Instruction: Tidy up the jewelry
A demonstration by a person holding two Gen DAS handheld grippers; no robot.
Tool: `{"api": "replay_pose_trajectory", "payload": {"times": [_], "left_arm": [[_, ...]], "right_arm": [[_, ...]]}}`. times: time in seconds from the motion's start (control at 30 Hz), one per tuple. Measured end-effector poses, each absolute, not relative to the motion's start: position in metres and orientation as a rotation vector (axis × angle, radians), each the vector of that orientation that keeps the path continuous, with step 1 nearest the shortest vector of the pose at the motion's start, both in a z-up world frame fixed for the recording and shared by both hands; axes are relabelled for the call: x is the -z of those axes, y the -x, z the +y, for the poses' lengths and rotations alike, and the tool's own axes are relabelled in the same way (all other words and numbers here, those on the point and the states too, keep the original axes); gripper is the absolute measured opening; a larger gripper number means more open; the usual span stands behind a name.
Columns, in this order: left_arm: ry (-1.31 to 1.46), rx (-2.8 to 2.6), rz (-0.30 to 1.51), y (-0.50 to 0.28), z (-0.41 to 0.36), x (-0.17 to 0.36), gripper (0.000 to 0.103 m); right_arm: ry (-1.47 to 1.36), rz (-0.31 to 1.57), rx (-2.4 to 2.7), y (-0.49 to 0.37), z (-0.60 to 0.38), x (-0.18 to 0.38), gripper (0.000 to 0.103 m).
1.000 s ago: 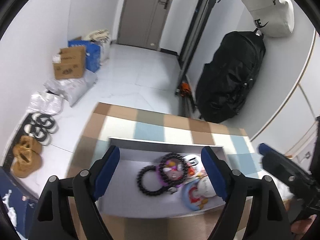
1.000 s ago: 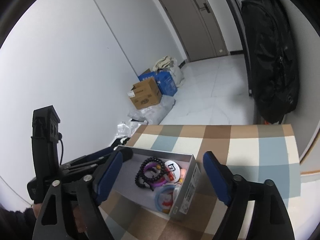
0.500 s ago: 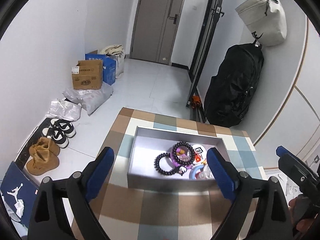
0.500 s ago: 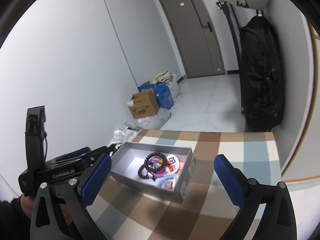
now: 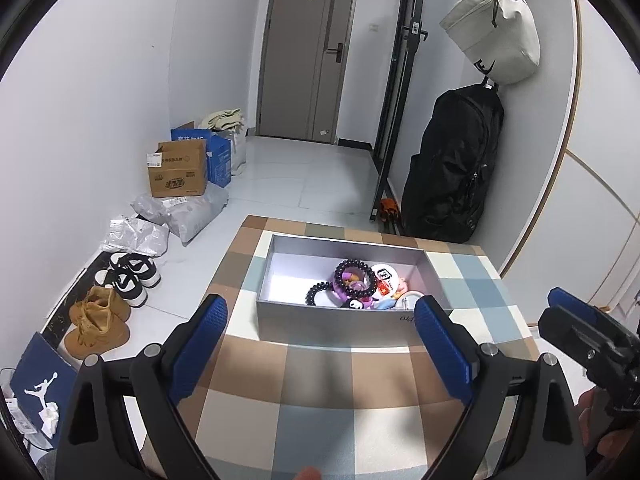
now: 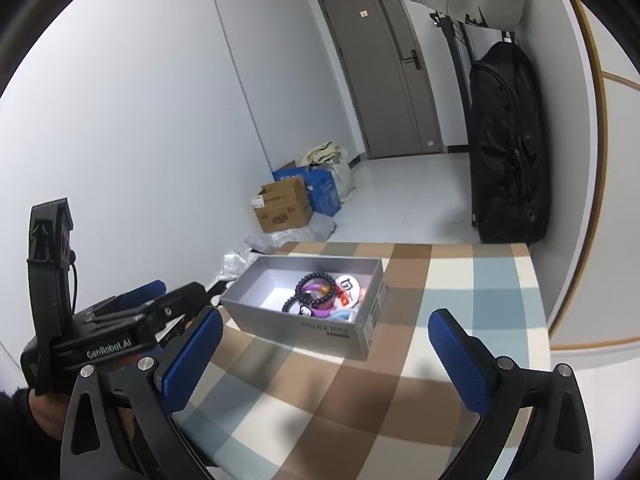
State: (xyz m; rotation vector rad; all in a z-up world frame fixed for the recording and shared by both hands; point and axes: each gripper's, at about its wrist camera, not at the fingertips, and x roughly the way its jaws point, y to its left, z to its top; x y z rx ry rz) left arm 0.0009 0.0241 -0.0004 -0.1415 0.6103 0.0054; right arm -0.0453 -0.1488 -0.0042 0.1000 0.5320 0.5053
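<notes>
An open grey box [image 5: 280, 276] [image 6: 256, 300] stands on a table with a checked cloth [image 5: 320, 392] [image 6: 460, 288]. Black bead bracelets [image 5: 352, 276] [image 6: 314, 286], a purple bracelet [image 5: 352, 292], a white round badge [image 5: 385, 274] [image 6: 347, 285] and other trinkets lie in its right half. My left gripper [image 5: 320, 352] is open and empty, held back from the box's near wall. My right gripper [image 6: 320, 356] is open and empty, nearer than the box's corner. Each gripper shows at the edge of the other's view.
The floor to the left holds cardboard boxes [image 5: 178, 174], plastic bags [image 5: 188, 210], shoes [image 5: 130, 274] and a blue shoe box [image 5: 38, 384]. A black bag [image 5: 450, 176] and a beige bag [image 5: 494, 32] hang on the right wall. A door [image 5: 308, 52] is at the far end.
Both grippers have pulled back and up from the box, which now looks smaller and farther. Both stay open and empty. The box and jewelry have not moved.
</notes>
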Motion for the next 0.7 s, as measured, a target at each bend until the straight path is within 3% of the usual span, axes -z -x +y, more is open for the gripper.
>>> {"api": "replay_pose_trajectory", "payload": {"times": [0.7], "left_arm": [[0.151, -0.031, 0.571, 0.013, 0.023, 0.000, 0.092]], "right_arm": [[-0.146, 0.519, -0.460, 0.057, -0.156, 0.011, 0.103]]}}
